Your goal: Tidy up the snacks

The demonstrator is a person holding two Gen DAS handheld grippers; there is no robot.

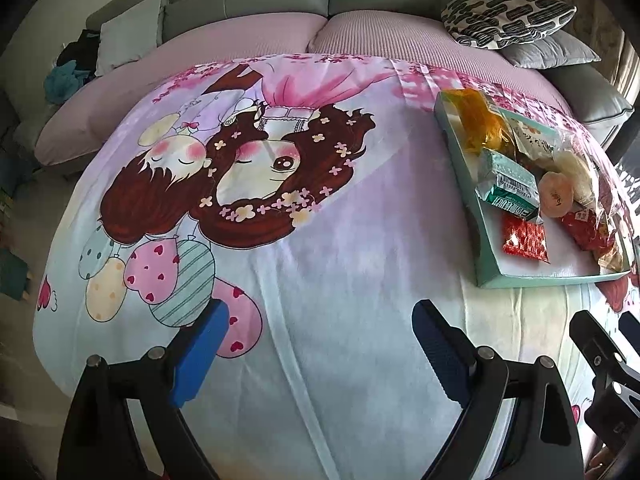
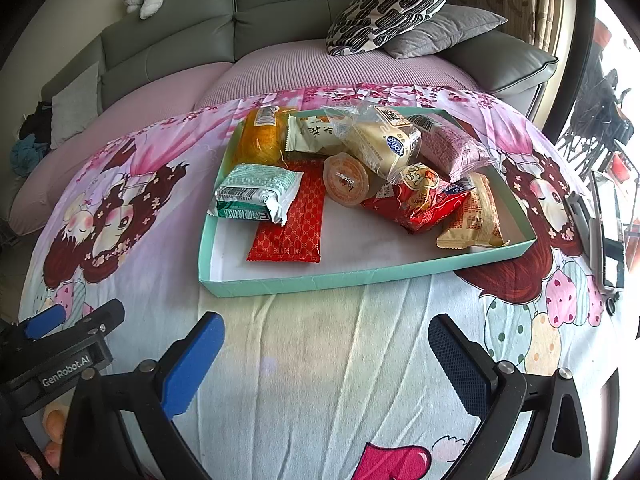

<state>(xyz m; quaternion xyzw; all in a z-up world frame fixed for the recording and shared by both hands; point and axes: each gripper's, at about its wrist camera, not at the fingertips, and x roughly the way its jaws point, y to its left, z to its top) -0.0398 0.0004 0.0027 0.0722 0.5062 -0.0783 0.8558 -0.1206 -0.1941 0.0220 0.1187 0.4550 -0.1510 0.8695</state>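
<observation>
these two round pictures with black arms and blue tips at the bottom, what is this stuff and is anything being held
Each picture comes from a fisheye camera on hand-held tongs, looking along their two blue-padded fingers. One view shows the left tongs, the other the right tongs; a person holds one in each hand. Both stand open and hold nothing. Below them lies a cartoon-printed sheet. On it sits a shallow teal tray of wrapped snacks, among them a green packet, a red packet and a small jelly cup. A grey sofa stands behind.

Surface covered by cartoon-print sheet, creased in places. Teal tray laid directly on sheet, snacks piled inside tray.
</observation>
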